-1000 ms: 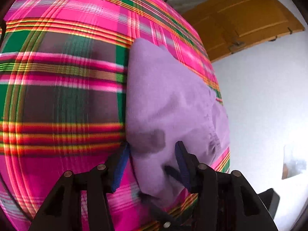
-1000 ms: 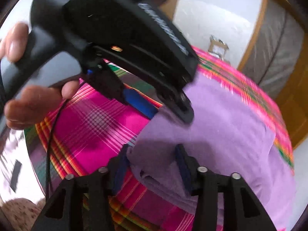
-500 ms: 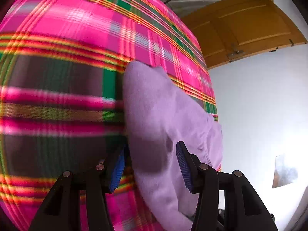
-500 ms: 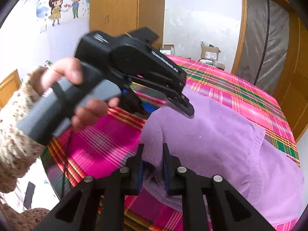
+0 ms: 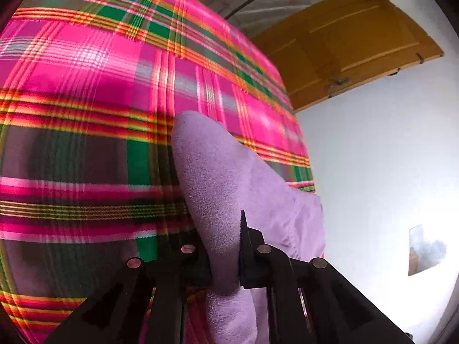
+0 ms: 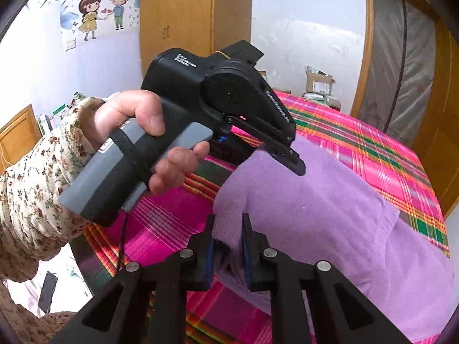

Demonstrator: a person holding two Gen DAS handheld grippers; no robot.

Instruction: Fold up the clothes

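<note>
On the plaid bed [image 6: 373,149], purple garment [image 6: 330,215] lifted at 1 edge: my left tongs [image 5: 225,246] and right tongs [image 6: 228,243] both pinch it closed. Best keep both corners level, taut, matching edges when laying over.

Two grippers are in play: the left gripper [image 5: 223,246] at the bottom centre of its own view, and the right gripper [image 6: 228,246] at the bottom centre of the right wrist view. One purple garment [image 6: 330,220] fills the lower right of that frame. One plaid bedspread [image 6: 358,143] lies under it. One hand [image 6: 143,140] shows at left centre, with one floral sleeve [image 6: 31,197] at the left edge. Two cartoon figures [image 6: 104,11] stand on the upper-left wall. One wooden wardrobe [image 6: 183,20] rises at upper centre. At least two cardboard boxes [image 6: 318,83] sit right of centre; their exact count is unclear.
</note>
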